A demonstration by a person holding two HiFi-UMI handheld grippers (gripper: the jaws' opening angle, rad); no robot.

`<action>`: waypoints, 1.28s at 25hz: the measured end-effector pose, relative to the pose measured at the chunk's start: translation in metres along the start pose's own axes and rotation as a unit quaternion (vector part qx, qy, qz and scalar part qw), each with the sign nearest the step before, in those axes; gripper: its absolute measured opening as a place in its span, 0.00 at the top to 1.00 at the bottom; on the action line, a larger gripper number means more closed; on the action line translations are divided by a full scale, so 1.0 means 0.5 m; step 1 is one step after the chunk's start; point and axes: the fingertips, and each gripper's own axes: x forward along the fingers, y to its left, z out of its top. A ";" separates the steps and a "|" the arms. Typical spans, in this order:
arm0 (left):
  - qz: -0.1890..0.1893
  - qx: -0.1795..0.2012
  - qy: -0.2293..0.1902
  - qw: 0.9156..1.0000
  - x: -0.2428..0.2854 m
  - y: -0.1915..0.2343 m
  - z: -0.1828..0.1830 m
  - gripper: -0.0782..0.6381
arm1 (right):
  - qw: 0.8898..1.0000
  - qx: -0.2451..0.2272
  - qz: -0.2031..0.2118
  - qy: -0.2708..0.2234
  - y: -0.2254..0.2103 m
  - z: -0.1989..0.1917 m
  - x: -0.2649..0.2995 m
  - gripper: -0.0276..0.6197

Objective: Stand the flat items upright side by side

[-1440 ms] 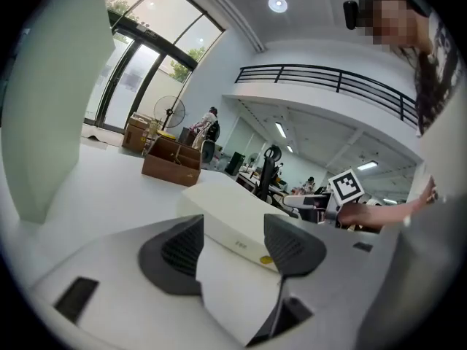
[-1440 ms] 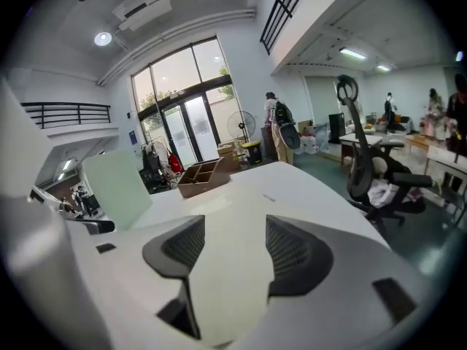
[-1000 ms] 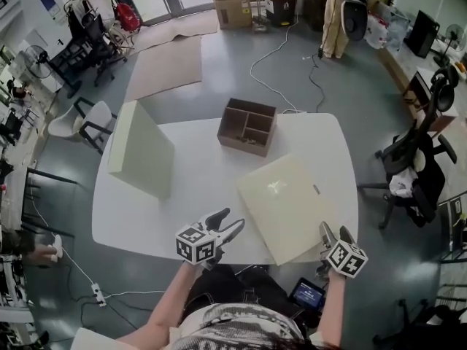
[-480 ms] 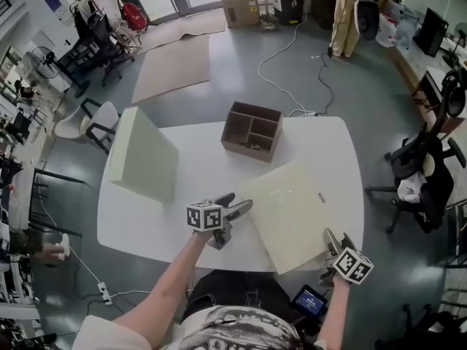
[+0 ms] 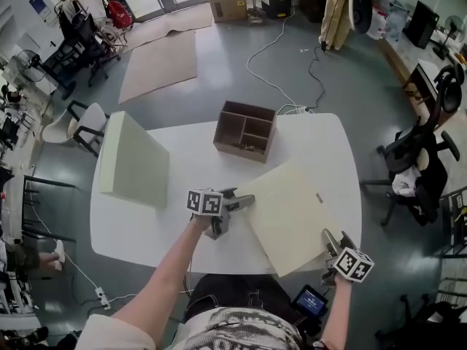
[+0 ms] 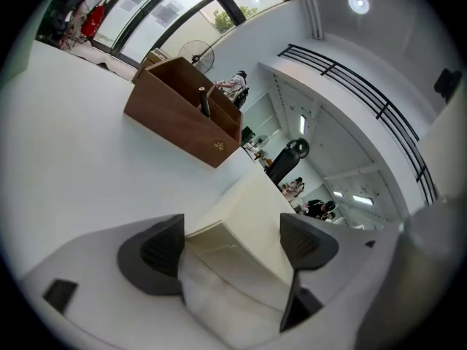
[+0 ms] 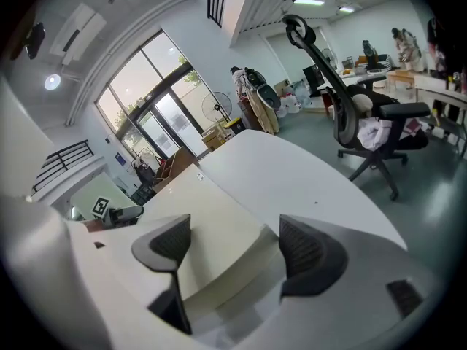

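Starting at the far left of the white table (image 5: 197,166), I'm seeing the upright panel (image 5: 135,162), a cream board that is standing on its edge near the table's left side, well apart from everything else.

Moving right, the left gripper (image 5: 237,208) is sitting low over the middle of the table, near the front edge, and pointing toward the right. Its jaws are opening and are standing wide. In the left gripper view, the left corner of the flat panel (image 5: 292,210) is lying between them, and I'm not seeing either pad pressing on it, so this gripper is holding nothing.

Beyond it, toward the far side of the table, the wooden box (image 5: 246,131) is sitting with its open compartments facing up. It is standing apart from both panels.

The flat panel, cream like the other, is lying face down on the right half of the table, turned at an angle to the table's edges. One corner is pointing at the left gripper, and its near corner is reaching out past the table's front edge. A small dark mark is showing on its top face toward the right.

At the far right, the right gripper (image 5: 334,238) is waiting at the panel's near right corner, close to the front edge of the table. In the right gripper view its jaws are standing apart with that corner of the flat panel running in between them. The pads are sitting clear of it on both sides, so it is gripping nothing either.
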 end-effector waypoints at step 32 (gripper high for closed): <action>0.112 0.332 -0.197 0.916 -0.275 -0.268 0.131 0.37 | 0.994 0.031 0.066 -0.078 0.124 0.042 0.076 0.45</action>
